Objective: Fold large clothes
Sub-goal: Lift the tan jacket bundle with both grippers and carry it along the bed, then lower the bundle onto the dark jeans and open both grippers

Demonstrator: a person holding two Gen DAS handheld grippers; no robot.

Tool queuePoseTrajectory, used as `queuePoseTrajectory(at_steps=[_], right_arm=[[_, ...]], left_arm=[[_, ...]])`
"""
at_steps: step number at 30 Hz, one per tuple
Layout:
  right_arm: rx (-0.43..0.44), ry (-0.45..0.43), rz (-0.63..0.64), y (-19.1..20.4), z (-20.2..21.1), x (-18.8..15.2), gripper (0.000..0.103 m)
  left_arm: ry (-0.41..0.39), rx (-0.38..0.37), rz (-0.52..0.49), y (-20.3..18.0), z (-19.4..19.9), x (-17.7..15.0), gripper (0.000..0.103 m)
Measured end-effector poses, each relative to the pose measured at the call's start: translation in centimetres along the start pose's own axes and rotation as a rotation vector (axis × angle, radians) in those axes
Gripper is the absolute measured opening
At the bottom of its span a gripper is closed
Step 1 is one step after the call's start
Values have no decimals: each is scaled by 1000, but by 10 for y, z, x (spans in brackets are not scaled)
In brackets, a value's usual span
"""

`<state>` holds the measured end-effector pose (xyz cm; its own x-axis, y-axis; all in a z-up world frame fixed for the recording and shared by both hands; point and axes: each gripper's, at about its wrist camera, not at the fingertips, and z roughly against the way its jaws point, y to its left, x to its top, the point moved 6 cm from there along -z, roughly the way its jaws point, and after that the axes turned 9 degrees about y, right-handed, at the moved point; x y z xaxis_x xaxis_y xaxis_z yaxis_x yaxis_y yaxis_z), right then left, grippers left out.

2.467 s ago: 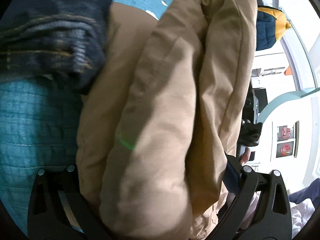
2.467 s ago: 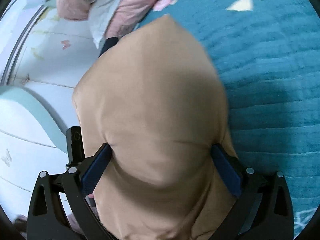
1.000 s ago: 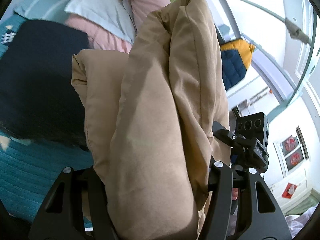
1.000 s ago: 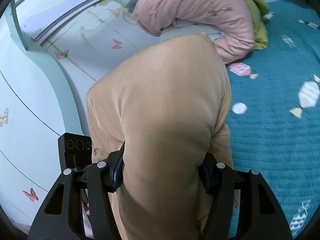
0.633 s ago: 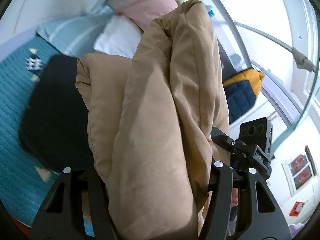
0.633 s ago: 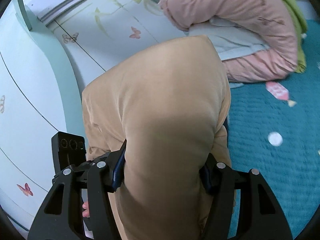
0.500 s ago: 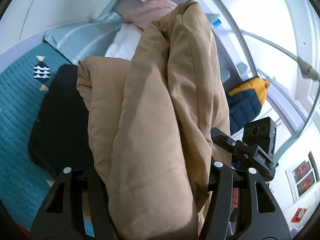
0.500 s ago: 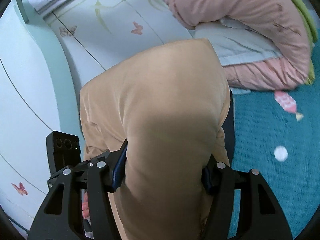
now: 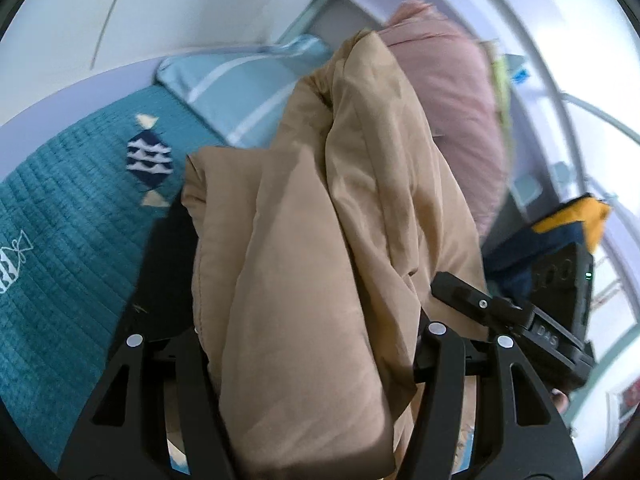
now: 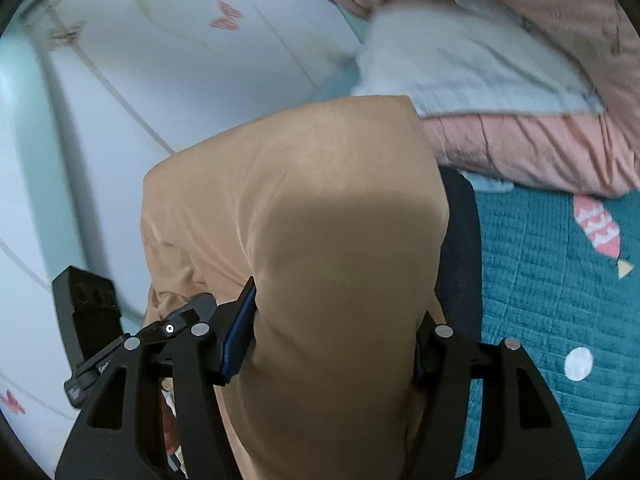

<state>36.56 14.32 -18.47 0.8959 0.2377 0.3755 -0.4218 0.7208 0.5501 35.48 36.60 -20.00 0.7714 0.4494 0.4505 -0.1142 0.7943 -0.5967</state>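
Left gripper (image 9: 316, 360): the folded tan garment (image 9: 320, 260) is being grasped.
Right gripper (image 10: 332, 340): the garment is being clamped; the jaws have just been widening slightly.
Garment: being held above the teal bedcover (image 9: 68, 240), near the pink bedding (image 10: 540, 152).

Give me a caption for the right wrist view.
Right tongs clamp a folded tan garment above a teal bedspread.

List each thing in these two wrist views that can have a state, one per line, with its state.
Tan garment: folded into a thick bundle, held up between both grippers.
Left gripper: shut on the bundle.
Right gripper: jaws just opening, pads against the bundle.
Dark garment: lying flat on the teal bedspread.
Pink quilt: bunched up.
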Motion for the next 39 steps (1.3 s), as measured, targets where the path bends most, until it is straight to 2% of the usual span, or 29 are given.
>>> queuePoseTrajectory(at_steps=[1, 3, 4, 5, 8, 11, 14, 16, 17, 18, 19, 21, 22, 23, 24, 25, 26, 27, 28, 30, 34, 37, 39], right_arm=[[-25, 0, -3, -4, -9, 1, 63], [-91, -7, 15, -13, -23, 2, 81], [-107, -6, 2, -18, -28, 2, 85], [-97, -2, -13, -20, -29, 2, 88], [-106, 27, 12, -17, -26, -4, 88], [-202, -20, 106, -2, -4, -10, 88], [-251, -96, 168, 12, 28, -13, 88], [-279, -145, 201, 18, 48, -14, 87], [-283, -162, 217, 22, 58, -15, 81], [-276, -160, 227, 26, 64, -17, 68], [-271, -134, 226, 29, 63, -17, 59], [-252, -58, 219, 33, 53, -22, 28], [-249, -22, 226, 36, 44, -24, 24], [-263, 3, 233, 39, 38, -30, 19], [-311, 47, 236, 38, 24, -34, 19], [-352, 88, 223, 32, 9, -36, 19], [-370, 106, 200, 27, 0, -36, 19], [-371, 122, 168, 20, -9, -37, 19], [-365, 137, 137, 13, -18, -37, 18], [-352, 128, 118, 8, -27, -34, 17], [-355, 131, 126, 16, -18, -32, 18], [-305, 92, 116, 24, -1, -19, 19], [-292, 30, 116, 30, 14, -3, 19]], left_arm=[[6, 19, 12, 7, -10, 0, 62], [-21, 83, 31, 25, -28, 0, 77], [-49, 102, 43, 32, -32, -3, 86], [-80, 92, 55, 37, -30, -10, 89], [-116, 73, 59, 43, -20, -25, 90], [-107, 188, -8, 31, 3, -25, 89], [-167, 286, -62, 17, 32, -22, 87], [-213, 380, -114, 7, 53, -21, 86], [-226, 402, -130, 2, 60, -22, 78], [-237, 407, -141, -5, 70, -24, 75], [-230, 383, -142, -11, 76, -27, 70], [-171, 301, -138, -19, 77, -32, 56], [-138, 258, -132, -22, 73, -35, 44], [-110, 227, -126, -23, 67, -37, 38], [-90, 222, -121, -23, 59, -38, 35], [-53, 250, -110, -16, 46, -39, 29], [-22, 292, -98, -7, 32, -39, 27], [2, 311, -84, 4, 17, -40, 27], [15, 297, -64, 16, 2, -40, 27], [11, 298, -60, 26, -11, -39, 27], [7, 306, -90, 15, 5, -26, 27], [-60, 313, -141, -1, 31, -8, 27], [-126, 295, -156, -9, 45, 8, 27]])
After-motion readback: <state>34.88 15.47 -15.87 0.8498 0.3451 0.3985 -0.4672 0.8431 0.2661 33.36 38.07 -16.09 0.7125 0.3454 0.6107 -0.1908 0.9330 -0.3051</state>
